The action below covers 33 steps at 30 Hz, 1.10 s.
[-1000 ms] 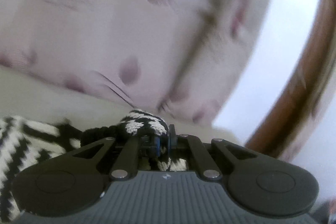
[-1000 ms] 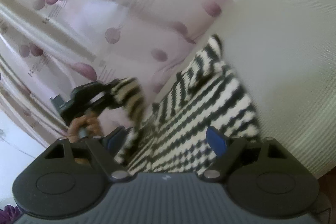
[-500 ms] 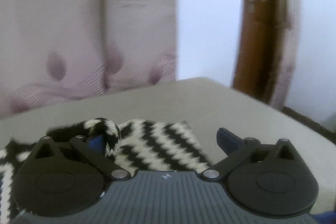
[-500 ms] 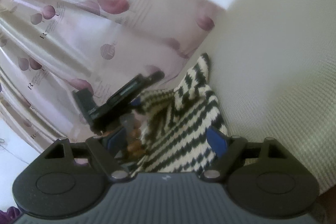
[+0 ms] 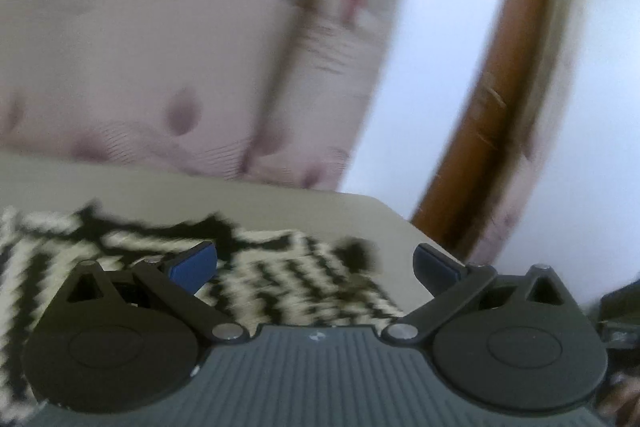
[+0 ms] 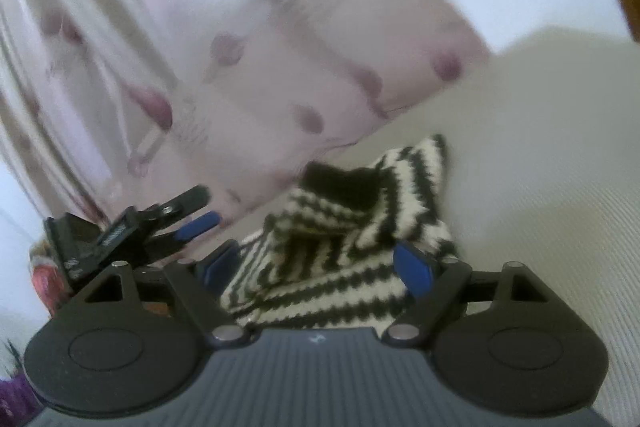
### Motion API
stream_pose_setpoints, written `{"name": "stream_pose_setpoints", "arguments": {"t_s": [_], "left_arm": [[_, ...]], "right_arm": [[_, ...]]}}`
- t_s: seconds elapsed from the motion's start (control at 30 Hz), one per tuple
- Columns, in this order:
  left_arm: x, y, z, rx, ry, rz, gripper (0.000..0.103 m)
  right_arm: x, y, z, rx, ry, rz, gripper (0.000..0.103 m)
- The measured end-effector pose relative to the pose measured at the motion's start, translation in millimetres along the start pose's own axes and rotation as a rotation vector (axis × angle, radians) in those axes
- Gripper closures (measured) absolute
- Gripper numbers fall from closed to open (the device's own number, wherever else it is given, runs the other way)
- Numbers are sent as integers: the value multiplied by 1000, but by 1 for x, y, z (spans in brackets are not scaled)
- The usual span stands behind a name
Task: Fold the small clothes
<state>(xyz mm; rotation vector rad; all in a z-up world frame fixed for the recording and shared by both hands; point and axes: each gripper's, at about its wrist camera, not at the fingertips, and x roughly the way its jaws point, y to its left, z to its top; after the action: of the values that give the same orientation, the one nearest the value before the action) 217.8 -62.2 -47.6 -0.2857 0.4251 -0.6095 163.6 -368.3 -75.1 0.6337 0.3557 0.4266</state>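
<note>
A black-and-white zigzag knit (image 6: 344,247) lies on the pale ribbed table (image 6: 540,167), near its far edge by the curtain. It sits in a loose heap: a flap is turned over on top, a black band (image 6: 340,183) shows along the upper fold, and one striped corner (image 6: 424,163) stands up towards the curtain. In the left wrist view the same knit (image 5: 288,279) spreads flat and blurred across the near part of the table (image 5: 280,203), reaching off to the left.

The right gripper (image 6: 316,267) hangs just above the near side of the knit with its jaws well apart. The blue pads (image 6: 414,269) flank the cloth; whether they touch it I cannot tell, but nothing is pinched between them.

The left gripper (image 5: 316,263) has its jaws spread wide and holds nothing; the knit lies below and beyond the blue pads (image 5: 192,263). From the right wrist view the left gripper (image 6: 196,215) shows at the left, clear of the knit, jaws apart, with a bit of the person's hand (image 6: 48,279) behind it.

Behind the table hangs a pale pink curtain (image 6: 240,67) with plum-coloured spots. To its right is a white wall (image 5: 420,67) and a brown wooden frame (image 5: 500,107).
</note>
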Motion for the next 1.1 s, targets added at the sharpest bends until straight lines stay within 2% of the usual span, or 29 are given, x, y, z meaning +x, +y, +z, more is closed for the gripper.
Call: {"name": "stream_pose_setpoints", "arguments": {"t_s": [0.1, 0.27, 0.37, 0.43, 0.5, 0.6, 0.63, 0.67, 0.7, 0.83, 0.87, 0.9, 0.97, 1.1], "left_arm": [[-13, 35, -5, -70, 25, 120, 0], [-32, 78, -29, -125, 10, 209, 0], [-39, 88, -42, -123, -14, 227, 0], [-33, 86, -43, -138, -6, 220, 0], [-37, 85, -42, -124, -30, 216, 0], [-36, 84, -42, -120, -18, 212, 0], [-37, 85, -43, -130, -18, 210, 0], [-33, 85, -44, -141, -18, 207, 0], [-32, 88, -44, -155, -20, 207, 0], [-33, 91, -47, -185, -24, 204, 0], [-33, 91, -47, -183, -24, 206, 0], [-33, 90, -47, -180, -24, 209, 0], [-34, 89, -46, -176, -29, 215, 0], [-36, 91, -46, -196, -43, 228, 0]], "right_arm": [[28, 3, 7, 17, 48, 18, 18], [74, 2, 29, 155, 106, -22, 18], [93, 3, 32, 206, 127, -78, 18], [101, -2, 35, 203, 115, -159, 18], [105, -10, 40, 219, 99, -177, 18], [117, -19, 43, 200, 115, -201, 20], [121, -20, 42, 181, 121, -205, 32], [127, -21, 41, 165, 140, -178, 56], [133, -20, 40, 147, 175, -156, 64], [147, -14, 36, 56, 224, -195, 64], [147, -12, 37, 43, 220, -184, 76], [145, -10, 38, 24, 212, -178, 97], [141, -2, 44, -21, 180, -181, 99], [126, 15, 77, -82, 40, -146, 100]]}}
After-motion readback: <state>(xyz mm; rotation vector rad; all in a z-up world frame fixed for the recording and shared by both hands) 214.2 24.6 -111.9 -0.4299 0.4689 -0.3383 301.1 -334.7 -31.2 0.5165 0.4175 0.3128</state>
